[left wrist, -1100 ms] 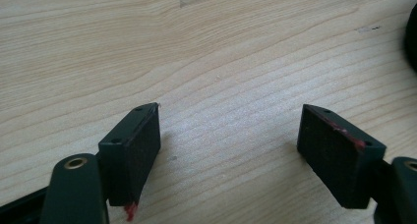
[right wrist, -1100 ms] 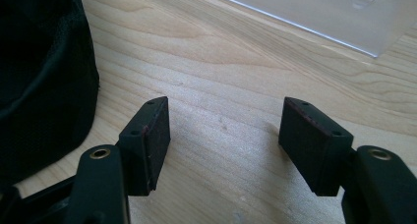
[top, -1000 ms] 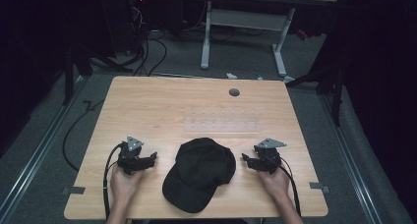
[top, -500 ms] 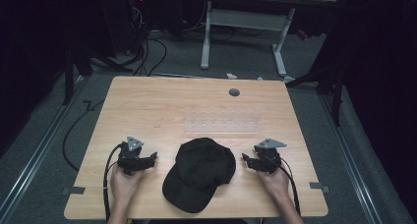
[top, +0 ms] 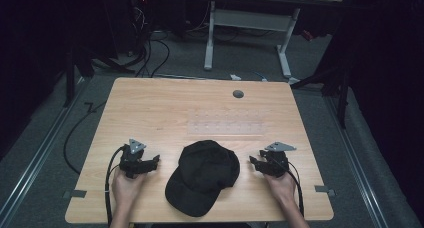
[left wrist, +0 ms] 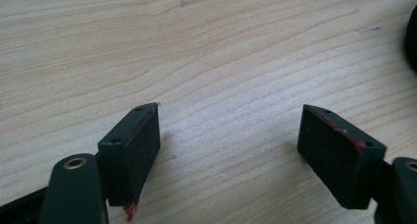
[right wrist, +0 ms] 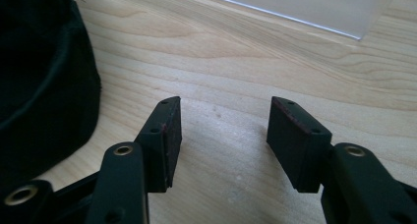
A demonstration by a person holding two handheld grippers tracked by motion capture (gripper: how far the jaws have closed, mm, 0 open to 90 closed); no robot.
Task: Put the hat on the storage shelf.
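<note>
A black baseball cap (top: 204, 175) lies on the wooden table (top: 165, 108) near its front edge, brim toward the person. My left gripper (top: 154, 161) rests on the table to the cap's left, held by a hand. Its jaws stand wide open over bare wood in the left gripper view, left gripper (left wrist: 228, 145), with the cap's edge (left wrist: 412, 37) at the far right. My right gripper (top: 252, 161) rests to the cap's right, also open. In the right gripper view, right gripper (right wrist: 221, 135), the cap (right wrist: 39, 76) lies just left of the left jaw, apart from it.
A clear plastic sheet (top: 226, 128) lies flat on the table behind the cap, its corner (right wrist: 314, 5) in the right gripper view. A dark round grommet (top: 238, 94) sits near the far edge. Cables trail from both grippers. A white desk frame (top: 247, 35) stands beyond the table.
</note>
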